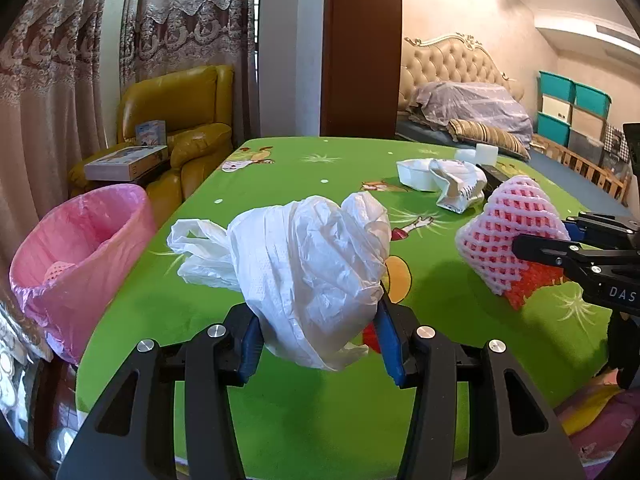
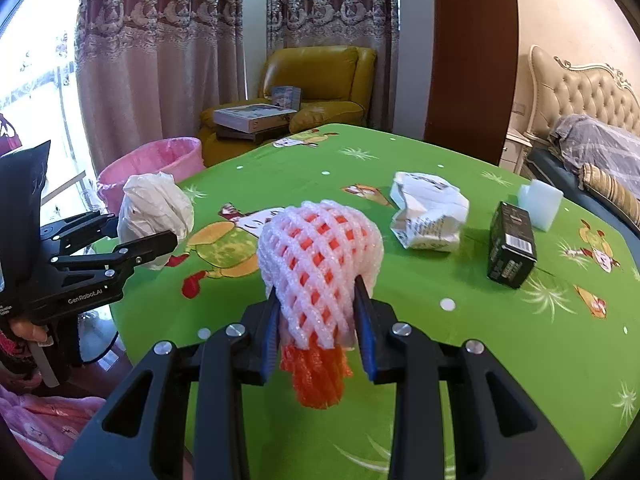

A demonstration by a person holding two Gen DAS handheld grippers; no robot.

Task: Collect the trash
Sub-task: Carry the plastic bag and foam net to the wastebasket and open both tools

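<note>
While both claws hang above the green tablecloth, the left gripper pinches a crumpled white plastic bag — the bag bulges forward past its blue pads, handles trailing toward the pink-lined bin beside the table's edge. The right gripper is clamped on a white-and-orange foam fruit net, orange end hanging below the pads. Left on the cloth: crumpled paper carton, black box — lying apart.
</note>
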